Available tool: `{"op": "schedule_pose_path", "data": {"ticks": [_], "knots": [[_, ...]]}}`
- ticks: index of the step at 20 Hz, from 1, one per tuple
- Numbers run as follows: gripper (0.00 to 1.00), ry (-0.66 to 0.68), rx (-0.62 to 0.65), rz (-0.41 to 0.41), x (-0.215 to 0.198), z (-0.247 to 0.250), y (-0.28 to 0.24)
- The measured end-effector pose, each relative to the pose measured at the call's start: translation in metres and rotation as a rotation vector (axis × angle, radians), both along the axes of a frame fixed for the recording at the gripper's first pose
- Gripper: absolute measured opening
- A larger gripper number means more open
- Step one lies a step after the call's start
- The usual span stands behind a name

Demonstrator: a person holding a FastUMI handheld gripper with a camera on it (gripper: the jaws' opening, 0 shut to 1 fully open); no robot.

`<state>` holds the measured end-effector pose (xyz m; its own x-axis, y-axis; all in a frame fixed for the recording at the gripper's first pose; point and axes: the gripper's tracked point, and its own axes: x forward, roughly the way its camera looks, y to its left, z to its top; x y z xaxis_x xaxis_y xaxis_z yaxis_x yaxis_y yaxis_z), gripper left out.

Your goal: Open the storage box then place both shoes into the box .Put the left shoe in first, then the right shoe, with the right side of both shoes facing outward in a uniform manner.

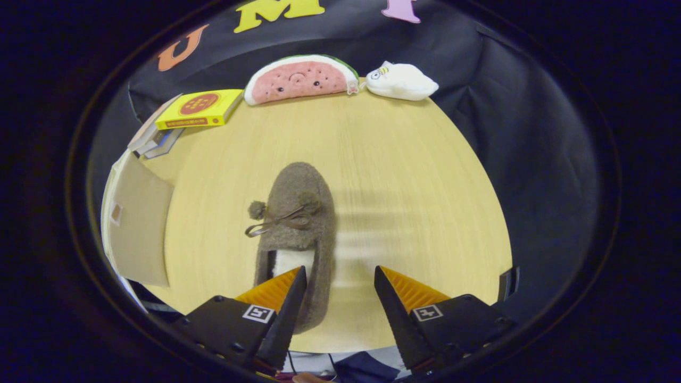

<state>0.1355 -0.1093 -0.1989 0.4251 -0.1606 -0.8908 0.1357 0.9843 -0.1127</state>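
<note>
A brown fuzzy slipper (298,223) with a bow and pom-poms lies on the round wooden table (404,159), toe pointing away from me. Its heel end reaches in beside my left finger (290,298), partly hidden by it. My gripper (340,274) hovers open above the table's near edge, with bare tabletop in the gap between the fingers and only the slipper's right side at the gap's left. The cardboard storage box (138,223) stands at the left of the table, a flap facing me.
A watermelon plush (300,78) and a white plush (401,81) rest at the table's far edge. A yellow book (201,108) tops a small stack of books at the far left, beyond the box.
</note>
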Motion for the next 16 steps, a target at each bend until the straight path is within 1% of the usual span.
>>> {"op": "schedule_pose_path", "data": {"ticks": [3, 5, 6, 7, 8, 10, 11, 16], "knots": [[0.47, 0.068, 0.065, 0.009, 0.0, -0.014, 0.014], [0.27, 0.097, 0.081, 0.017, 0.001, -0.019, 0.021], [0.2, 0.103, 0.068, 0.023, 0.002, -0.021, 0.021], [0.16, 0.108, 0.058, 0.039, 0.002, -0.023, 0.022], [0.16, 0.117, 0.05, 0.06, 0.002, -0.025, 0.023], [0.16, 0.134, 0.072, 0.042, -0.001, -0.03, 0.02], [0.01, 0.116, 0.105, 0.004, -0.001, -0.023, 0.017], [0.01, 0.127, 0.165, -0.052, 0.0, -0.028, 0.021]]}}
